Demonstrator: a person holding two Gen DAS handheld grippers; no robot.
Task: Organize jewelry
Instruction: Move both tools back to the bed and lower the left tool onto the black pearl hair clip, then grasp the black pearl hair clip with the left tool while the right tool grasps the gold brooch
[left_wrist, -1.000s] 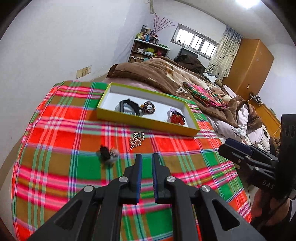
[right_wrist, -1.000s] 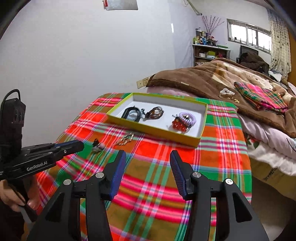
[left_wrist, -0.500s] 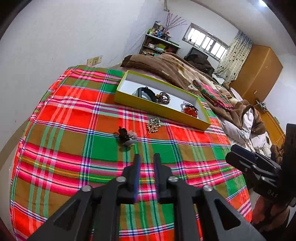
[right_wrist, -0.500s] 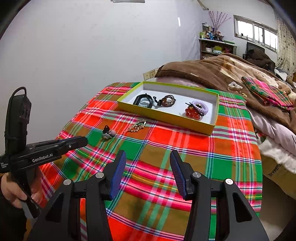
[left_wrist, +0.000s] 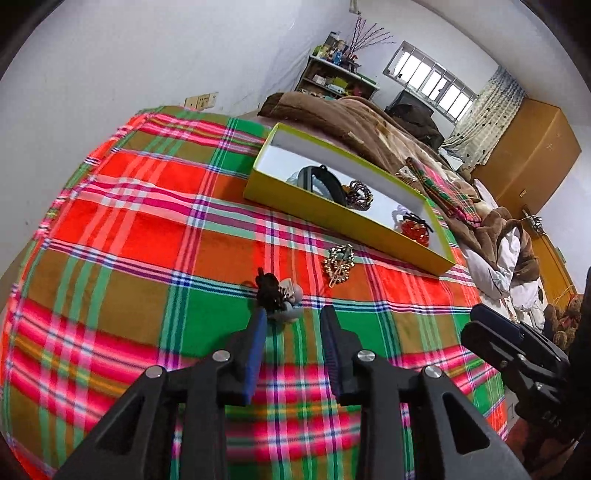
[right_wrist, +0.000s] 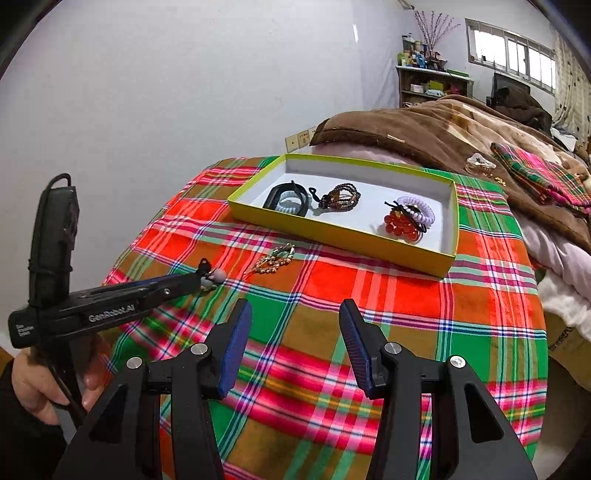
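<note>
The left gripper (left_wrist: 293, 314), jaws open, stood at the black-tasselled charm (left_wrist: 277, 295) on the plaid cloth (left_wrist: 129, 229), nearer than the open right gripper (right_wrist: 295, 314), short of the yellow box (left_wrist: 332, 221).

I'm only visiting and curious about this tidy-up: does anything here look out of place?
Yes. Two pieces lie loose on the plaid cloth outside the yellow-green box: a gold beaded piece and a small black-and-grey piece. The rest sits inside the box. The left hand-held gripper is open, right at the black-and-grey one.
</note>
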